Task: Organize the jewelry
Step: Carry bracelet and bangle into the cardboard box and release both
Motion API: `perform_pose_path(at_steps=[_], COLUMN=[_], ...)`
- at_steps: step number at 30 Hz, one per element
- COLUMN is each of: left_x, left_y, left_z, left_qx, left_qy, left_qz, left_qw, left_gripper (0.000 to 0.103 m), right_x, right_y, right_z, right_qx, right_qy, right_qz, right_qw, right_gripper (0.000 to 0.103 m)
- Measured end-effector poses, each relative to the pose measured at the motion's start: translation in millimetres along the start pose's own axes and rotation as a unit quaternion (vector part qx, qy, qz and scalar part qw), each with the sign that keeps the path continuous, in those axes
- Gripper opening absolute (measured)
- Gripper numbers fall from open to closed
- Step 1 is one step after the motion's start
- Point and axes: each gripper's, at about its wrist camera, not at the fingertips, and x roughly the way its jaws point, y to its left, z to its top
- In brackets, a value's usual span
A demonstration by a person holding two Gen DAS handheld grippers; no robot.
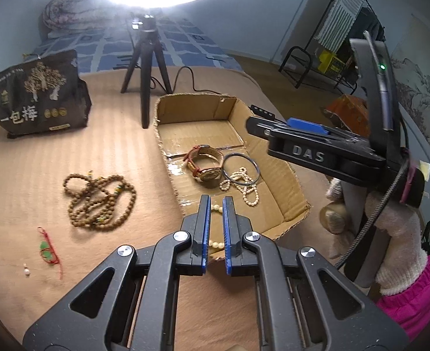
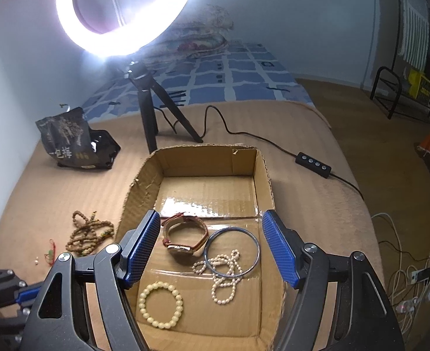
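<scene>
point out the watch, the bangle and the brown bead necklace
watch (image 2: 182, 248), right wrist view, on its case
bangle (image 2: 254, 241), right wrist view, on its right rim
brown bead necklace (image 1: 103, 204), left wrist view, on the middle of the heap

The far half of the cardboard box lies bare; a tripod and its cable stand just beyond.
</scene>
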Motion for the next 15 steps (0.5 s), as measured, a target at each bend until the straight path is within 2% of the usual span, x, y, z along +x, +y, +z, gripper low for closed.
perform_pose_path(at_steps=[13,14,15], left_x=[-57.5,-61.5,-66.9], left_y=[46.9,51.2,57.5], left_z=[-9.1,-10.2,-11.4], left_qx=[-0.003,-0.003,-0.004], left_qy=[-0.026,-0.027,-0.03], left_qz=[0.026,0.03,0.035], left_qw=[0.9993,0.9992,0.9989], left_gripper=[0.006,0.007,0.014], right_x=[-50.1,-53.7,-56.7], right_y=[45.4,52.0,57.9], right_z=[-5.3,-6.3,-7.3], right_qx=[-0.015,-0.019,-0.023], right_qy=[-0.029,-0.031,-0.032], right_qz=[0.018,0.021,0.024], right_qw=[0.999,0.999,0.999], right_gripper=[0.072,0.072,0.072])
